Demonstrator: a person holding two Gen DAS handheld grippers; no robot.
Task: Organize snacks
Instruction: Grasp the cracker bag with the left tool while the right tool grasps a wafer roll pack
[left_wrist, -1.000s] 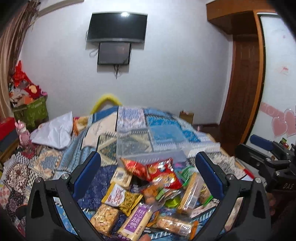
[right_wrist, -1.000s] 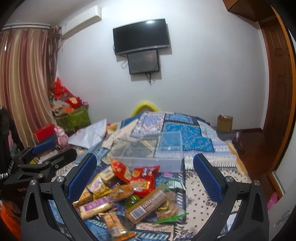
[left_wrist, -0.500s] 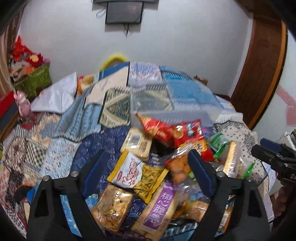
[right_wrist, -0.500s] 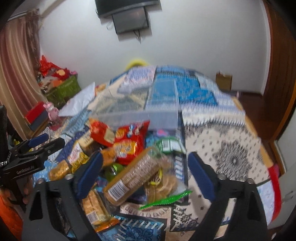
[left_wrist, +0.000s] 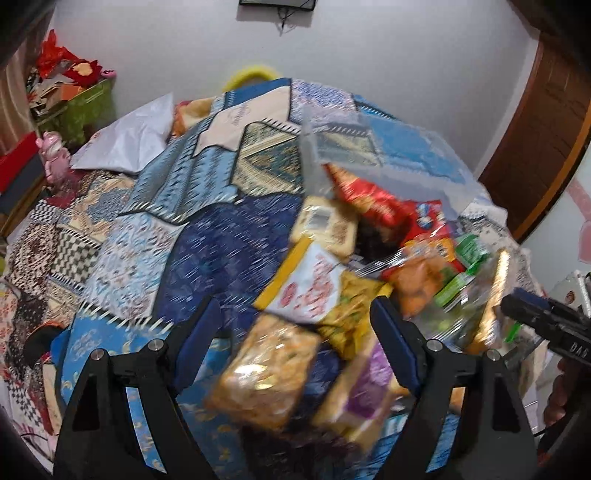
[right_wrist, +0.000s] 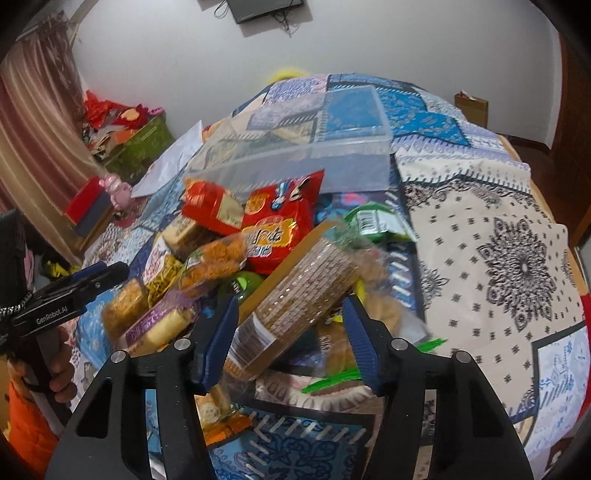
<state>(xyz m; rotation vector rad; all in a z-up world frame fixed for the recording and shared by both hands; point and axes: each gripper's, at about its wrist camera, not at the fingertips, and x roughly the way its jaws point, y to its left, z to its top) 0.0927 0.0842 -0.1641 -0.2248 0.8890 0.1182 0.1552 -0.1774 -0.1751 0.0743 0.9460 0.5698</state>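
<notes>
Brown cracker sleeve (right_wrist: 295, 306) diagonal, between right gripper (right_wrist: 291, 343) fingers.

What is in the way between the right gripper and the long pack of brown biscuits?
Nothing visible. The right gripper is open, with the near end of the biscuit pack already between its fingers. Other snacks lie beside and under the pack, not in front.

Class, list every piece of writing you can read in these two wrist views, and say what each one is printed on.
"GenRobot.AI": white letters on the black body of the left tool, right wrist view.
"DAS" or similar, uncertain: on the right tool, left wrist view.
Red crinkly snack bag: large printed characters, too blurred to read.
White and red snack packet: red lettering, blurred.
Purple-labelled snack pack: unreadable.
Green packet: barcode only, digits too small.
</notes>
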